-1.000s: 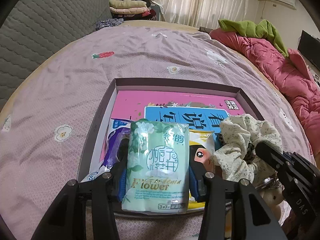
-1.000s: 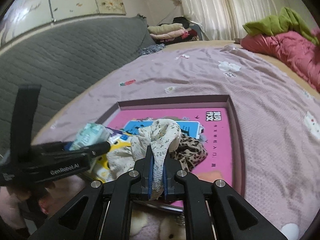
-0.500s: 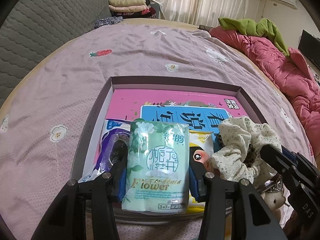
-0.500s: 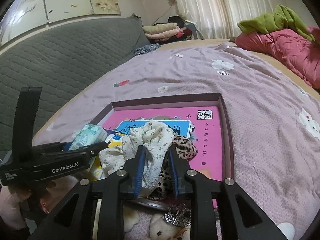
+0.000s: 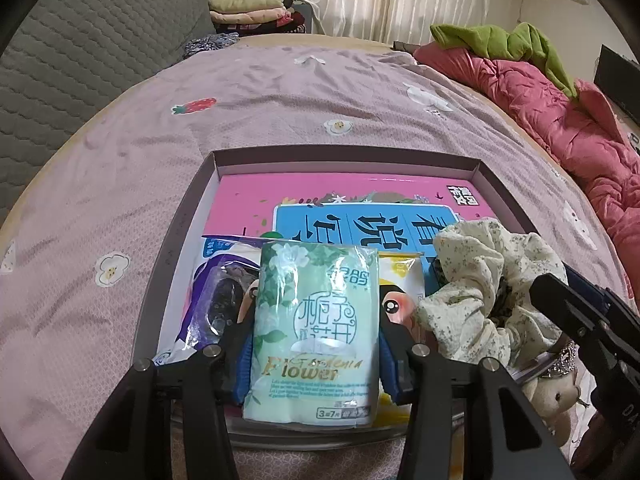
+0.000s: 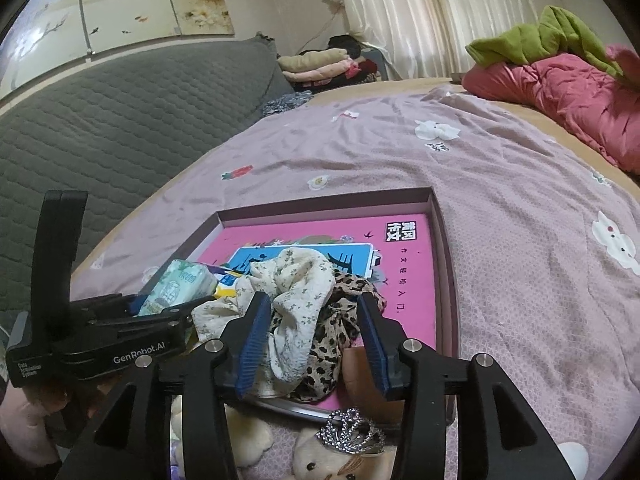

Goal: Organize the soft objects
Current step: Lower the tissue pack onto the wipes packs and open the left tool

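Observation:
My left gripper (image 5: 316,364) is shut on a green tissue pack (image 5: 316,332) and holds it over the near edge of a purple tray (image 5: 344,156). The pack also shows in the right wrist view (image 6: 180,286). My right gripper (image 6: 310,344) is open, its jaws on either side of a cream floral scrunchie (image 6: 296,292) that lies in the tray on a leopard-print scrunchie (image 6: 340,320). The cream scrunchie also shows in the left wrist view (image 5: 480,292). A pink book (image 6: 400,264) lies flat in the tray.
A plush bear with a silver crown (image 6: 348,432) lies just before the tray. A purple wipes pack (image 5: 216,300) and a yellow packet (image 5: 400,292) lie in the tray's near left. A pink quilt (image 5: 560,120) lies at the right, a grey headboard (image 6: 120,120) at the left.
My right gripper has opened and let go of the cream scrunchie, which now rests in the tray. My left gripper still holds the tissue pack in about the same place.

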Motion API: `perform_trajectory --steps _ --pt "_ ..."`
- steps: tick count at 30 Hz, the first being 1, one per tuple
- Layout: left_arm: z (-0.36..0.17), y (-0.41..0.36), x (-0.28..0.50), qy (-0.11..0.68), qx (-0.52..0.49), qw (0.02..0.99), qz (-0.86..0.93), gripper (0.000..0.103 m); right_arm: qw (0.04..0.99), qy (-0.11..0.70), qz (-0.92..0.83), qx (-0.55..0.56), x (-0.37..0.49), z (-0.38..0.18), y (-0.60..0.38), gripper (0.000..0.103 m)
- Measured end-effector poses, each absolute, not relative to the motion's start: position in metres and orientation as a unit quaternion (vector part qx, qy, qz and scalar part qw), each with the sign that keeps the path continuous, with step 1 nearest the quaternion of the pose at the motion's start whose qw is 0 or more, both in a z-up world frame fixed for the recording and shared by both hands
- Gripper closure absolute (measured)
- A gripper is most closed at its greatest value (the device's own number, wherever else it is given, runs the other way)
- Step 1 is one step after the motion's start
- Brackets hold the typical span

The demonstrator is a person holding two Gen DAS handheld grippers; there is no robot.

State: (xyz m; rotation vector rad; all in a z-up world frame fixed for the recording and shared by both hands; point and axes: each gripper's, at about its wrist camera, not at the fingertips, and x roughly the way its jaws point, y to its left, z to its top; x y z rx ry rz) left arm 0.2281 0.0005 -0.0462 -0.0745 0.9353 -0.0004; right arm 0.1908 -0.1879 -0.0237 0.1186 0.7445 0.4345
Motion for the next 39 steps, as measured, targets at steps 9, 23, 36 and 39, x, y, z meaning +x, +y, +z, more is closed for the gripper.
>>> perform_trajectory --steps 9,23,36,39 --pt "-0.046 -0.002 0.229 0.452 -0.034 0.891 0.006 0.054 0.908 0.357 0.212 0.052 0.190 -0.022 -0.188 0.055" --pt "-0.046 -0.002 0.229 0.452 -0.029 0.891 0.011 0.050 0.909 0.359 0.208 0.050 0.190 -0.022 -0.188 0.049" --pt "-0.039 0.004 0.226 0.448 -0.034 0.893 0.006 0.044 0.911 0.357 0.202 0.033 0.189 -0.023 -0.186 0.044" --pt "-0.036 0.005 0.224 0.447 -0.034 0.894 0.007 0.044 0.912 0.357 0.200 0.030 0.188 -0.023 -0.186 0.043"
